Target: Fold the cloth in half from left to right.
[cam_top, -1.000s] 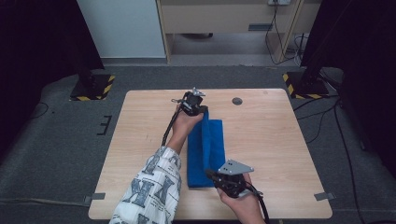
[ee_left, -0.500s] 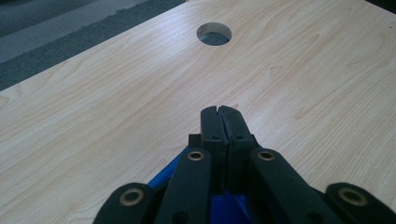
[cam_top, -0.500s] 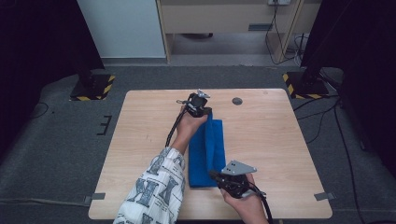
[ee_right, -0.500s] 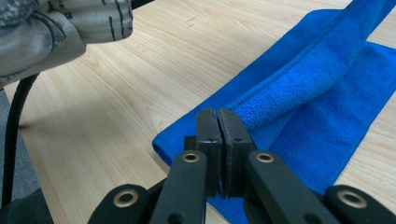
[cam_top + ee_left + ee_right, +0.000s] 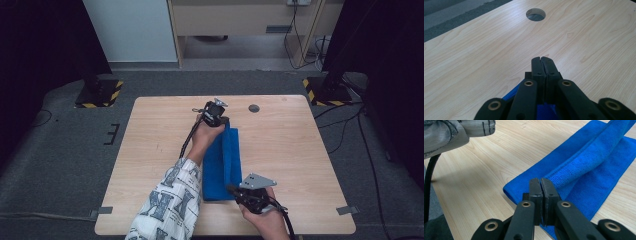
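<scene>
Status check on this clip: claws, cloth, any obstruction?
Left claw shut on the blue cloth at its far end. Right claw shut on its near edge, fold lifted. Table around it clear.

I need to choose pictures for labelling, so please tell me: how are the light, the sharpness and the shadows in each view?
High view: soft and slightly blurred, dark at both sides, the table evenly lit. Left gripper view: wood grain sharp, the near black jaws softer, no glare. Right gripper view: the blue cloth has crisp texture, and a soft shadow lies on the wood under the sleeve.
</scene>
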The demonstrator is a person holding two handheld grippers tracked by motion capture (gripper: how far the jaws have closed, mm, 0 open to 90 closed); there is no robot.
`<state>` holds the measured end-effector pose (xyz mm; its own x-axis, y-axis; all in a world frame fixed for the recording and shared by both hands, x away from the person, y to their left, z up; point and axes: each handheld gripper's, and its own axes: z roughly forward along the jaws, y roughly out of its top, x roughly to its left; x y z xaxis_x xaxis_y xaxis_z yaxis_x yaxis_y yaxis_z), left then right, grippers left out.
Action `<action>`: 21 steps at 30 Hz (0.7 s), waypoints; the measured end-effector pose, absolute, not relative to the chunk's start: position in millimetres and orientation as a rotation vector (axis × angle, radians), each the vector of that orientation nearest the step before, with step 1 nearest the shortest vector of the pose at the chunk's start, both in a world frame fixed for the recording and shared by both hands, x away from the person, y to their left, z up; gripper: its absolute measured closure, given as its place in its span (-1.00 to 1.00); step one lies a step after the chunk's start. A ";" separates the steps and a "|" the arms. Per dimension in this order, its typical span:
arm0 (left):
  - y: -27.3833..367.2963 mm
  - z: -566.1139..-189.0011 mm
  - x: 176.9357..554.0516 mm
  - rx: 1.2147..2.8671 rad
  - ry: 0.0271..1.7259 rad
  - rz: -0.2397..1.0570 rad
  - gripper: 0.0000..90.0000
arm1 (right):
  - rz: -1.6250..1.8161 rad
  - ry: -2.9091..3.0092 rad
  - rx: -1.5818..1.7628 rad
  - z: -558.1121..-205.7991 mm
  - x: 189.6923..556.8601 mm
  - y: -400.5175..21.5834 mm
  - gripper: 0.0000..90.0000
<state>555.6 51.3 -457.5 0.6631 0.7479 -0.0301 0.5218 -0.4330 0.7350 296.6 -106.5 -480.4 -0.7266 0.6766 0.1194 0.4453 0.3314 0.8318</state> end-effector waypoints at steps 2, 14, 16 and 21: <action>50.7 -458.9 556.4 2.138 0.979 0.388 0.97 | 1.338 2.356 1.012 -482.0 297.6 -107.7 0.96; 42.9 -464.2 555.5 2.152 0.972 0.383 0.97 | 1.321 2.370 1.049 -495.1 296.5 -112.8 0.96; 41.6 -465.2 555.8 2.153 0.973 0.382 0.97 | 1.328 2.367 1.054 -495.6 296.0 -113.9 0.96; 37.4 -471.3 557.0 2.172 0.976 0.370 0.97 | 1.338 2.362 1.062 -494.1 294.0 -117.2 0.96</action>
<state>557.0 37.4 -471.3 0.6728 0.7393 -0.0294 0.5341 -0.4577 0.7109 294.0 -117.2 -494.1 -0.7124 0.6860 0.1481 0.4798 0.3221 0.8161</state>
